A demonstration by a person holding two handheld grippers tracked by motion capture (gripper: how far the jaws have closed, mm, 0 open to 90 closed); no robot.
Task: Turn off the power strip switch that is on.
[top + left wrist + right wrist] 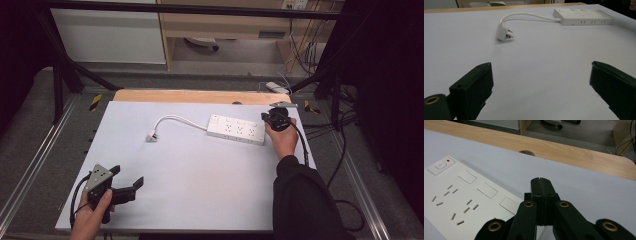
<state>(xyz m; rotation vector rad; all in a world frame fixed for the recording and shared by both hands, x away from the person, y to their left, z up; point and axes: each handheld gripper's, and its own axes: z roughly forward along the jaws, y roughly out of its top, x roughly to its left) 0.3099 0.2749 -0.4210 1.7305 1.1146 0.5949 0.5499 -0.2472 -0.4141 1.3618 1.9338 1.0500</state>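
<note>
A white power strip [236, 129] lies on the white table top toward the back right, with several sockets and a switch at its left end [440, 165]. Its white cord curves left to a white plug [152, 135] lying on its side, prongs showing [504, 32]. My right gripper [266, 117] is at the strip's right end, its jaws pressed together with nothing between them [541, 185]. My left gripper [127, 177] rests near the front left corner, jaws wide apart [541, 75], well short of the plug.
The white board [200, 170] lies on a wooden table whose edge [200, 96] shows at the back. Black frame bars, cables and a white adapter [276, 87] lie beyond the table. Metal rails run along both sides.
</note>
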